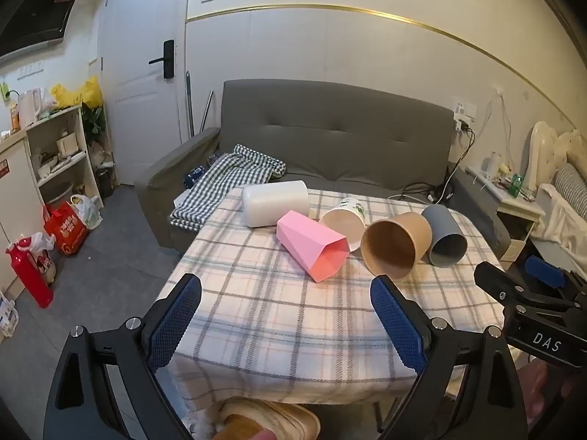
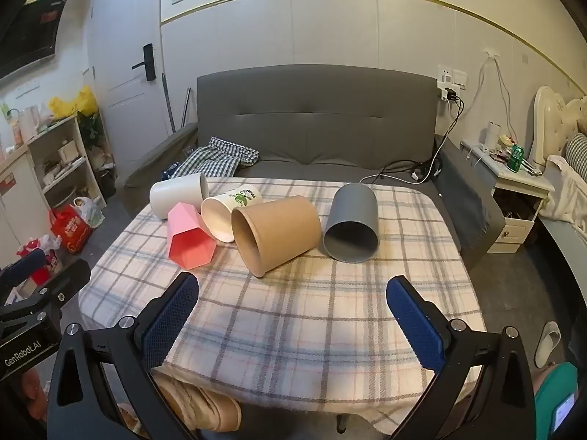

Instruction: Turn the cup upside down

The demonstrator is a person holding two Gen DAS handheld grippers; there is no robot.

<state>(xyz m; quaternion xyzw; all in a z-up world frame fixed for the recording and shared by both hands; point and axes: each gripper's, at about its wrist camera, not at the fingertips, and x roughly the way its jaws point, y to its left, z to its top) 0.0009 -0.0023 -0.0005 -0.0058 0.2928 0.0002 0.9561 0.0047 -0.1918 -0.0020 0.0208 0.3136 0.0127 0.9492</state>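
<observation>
Left gripper (image 1: 286, 315) jaws spread wide, grasping nothing, right gripper (image 2: 293, 315) likewise, cups (image 2: 275, 231) lying untouched on tablecloth (image 2: 293, 311)

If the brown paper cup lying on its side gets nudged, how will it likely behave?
The brown paper cup lies on its side on the plaid tablecloth, so it would probably roll, curving because it tapers. It looks like thin paper: likely light and apt to dent under a hard squeeze. The grey cup beside it might stop it.

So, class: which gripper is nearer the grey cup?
Right. The right gripper hovers open just short of the grey cup, which lies slightly to its right. The left gripper sits further left, facing the pink cup.
</observation>
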